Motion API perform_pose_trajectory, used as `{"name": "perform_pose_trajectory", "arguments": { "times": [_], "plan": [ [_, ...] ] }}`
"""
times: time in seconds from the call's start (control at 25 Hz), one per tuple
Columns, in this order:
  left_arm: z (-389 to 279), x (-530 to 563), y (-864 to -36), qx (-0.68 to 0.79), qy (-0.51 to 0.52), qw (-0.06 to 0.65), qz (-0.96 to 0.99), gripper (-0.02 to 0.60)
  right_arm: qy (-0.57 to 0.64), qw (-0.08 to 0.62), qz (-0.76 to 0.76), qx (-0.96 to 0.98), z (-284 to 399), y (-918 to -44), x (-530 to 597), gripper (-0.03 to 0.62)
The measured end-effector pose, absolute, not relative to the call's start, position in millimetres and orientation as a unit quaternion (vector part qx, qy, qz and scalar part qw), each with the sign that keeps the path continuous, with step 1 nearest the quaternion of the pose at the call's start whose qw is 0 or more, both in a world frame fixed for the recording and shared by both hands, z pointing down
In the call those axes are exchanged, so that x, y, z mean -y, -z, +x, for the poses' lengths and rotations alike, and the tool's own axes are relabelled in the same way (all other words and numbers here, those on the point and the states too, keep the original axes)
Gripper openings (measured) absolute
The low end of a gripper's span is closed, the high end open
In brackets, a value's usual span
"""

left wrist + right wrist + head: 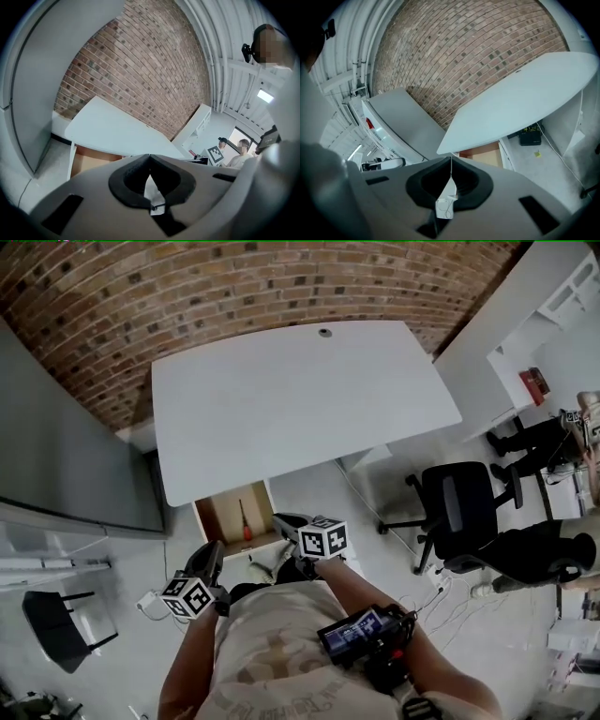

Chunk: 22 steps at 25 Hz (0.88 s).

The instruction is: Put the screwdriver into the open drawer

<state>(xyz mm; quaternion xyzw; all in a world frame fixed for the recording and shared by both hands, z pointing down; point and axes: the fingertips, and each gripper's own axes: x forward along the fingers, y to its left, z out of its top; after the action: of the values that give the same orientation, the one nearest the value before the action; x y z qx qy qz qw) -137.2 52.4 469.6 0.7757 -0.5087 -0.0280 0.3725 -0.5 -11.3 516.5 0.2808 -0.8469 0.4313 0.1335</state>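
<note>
A smooth white tabletop [300, 409] with rounded corners fills the middle of the head view, with a rough red-brown brick wall [187, 287] across the top. Just below the table's lower-left edge the open drawer [217, 514] shows a flat, tan, wood-coloured floor inside white walls. The screwdriver [246, 521] lies in it, a thin dark shaft ending in a small red handle nearest the person. The left gripper [150, 156] has its grey, matte jaws pressed together with nothing between them. The right gripper [451, 157] likewise has its jaws closed tip to tip and empty. A black office chair [459, 507] stands at centre right.
</note>
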Motion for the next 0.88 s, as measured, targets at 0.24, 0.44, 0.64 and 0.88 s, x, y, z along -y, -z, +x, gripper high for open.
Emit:
{"name": "perform_pose_trajectory", "arguments": {
  "times": [0.24, 0.44, 0.64, 0.88],
  "plan": [
    [-139, -46, -450, 0.508, 0.03, 0.344, 0.789, 0.02, -0.376, 0.131, 0.261, 0.879, -6, -480, 14, 0.025],
    [-148, -47, -425, 0.51, 0.025, 0.311, 0.802, 0.02, -0.337, 0.131, 0.25, 0.898, -9, -455, 6, 0.023],
    [-161, -54, -409, 0.518, 0.023, 0.284, 0.807, 0.02, -0.304, 0.134, 0.237, 0.913, -14, -434, -3, 0.023],
    [-163, -62, -407, 0.523, 0.026, 0.275, 0.807, 0.02, -0.29, 0.136, 0.227, 0.92, -17, -430, -11, 0.023]
  ]
}}
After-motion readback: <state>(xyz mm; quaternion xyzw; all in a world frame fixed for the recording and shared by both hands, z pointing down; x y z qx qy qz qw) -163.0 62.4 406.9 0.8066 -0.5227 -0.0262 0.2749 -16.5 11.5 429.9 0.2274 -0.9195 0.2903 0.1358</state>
